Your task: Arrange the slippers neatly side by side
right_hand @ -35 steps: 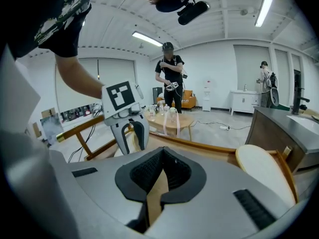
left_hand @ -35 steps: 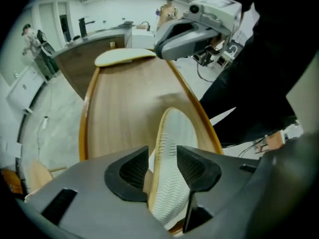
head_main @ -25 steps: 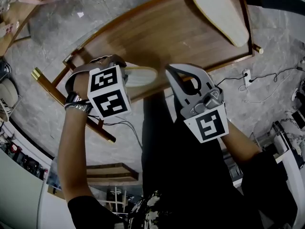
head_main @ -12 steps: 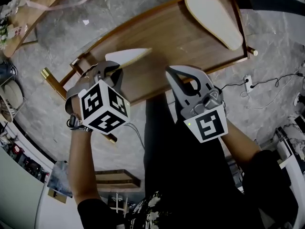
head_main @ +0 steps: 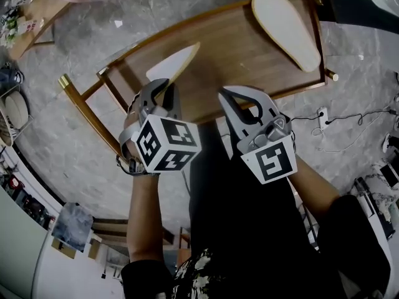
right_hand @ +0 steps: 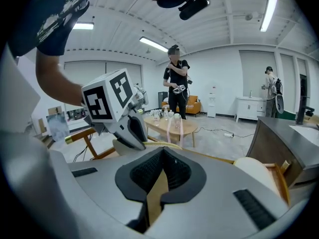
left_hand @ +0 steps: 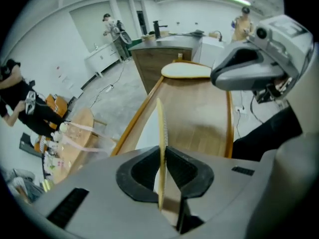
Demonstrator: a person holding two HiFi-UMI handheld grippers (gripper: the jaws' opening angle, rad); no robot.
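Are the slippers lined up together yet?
Not yet. Done: the left gripper has just closed on one slipper. In hand: it is held on edge above the wooden table. Left: the other slipper lies at the far end, so the held one must go beside it. The right gripper is shut, empty.

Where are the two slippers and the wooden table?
near slipper (head_main: 174, 64), head view, on the middle of its pale visible face.
far slipper (head_main: 288, 21), head view, on the middle of its pale top face.
wooden table (head_main: 237, 58), head view, on bare wood between the two slippers.
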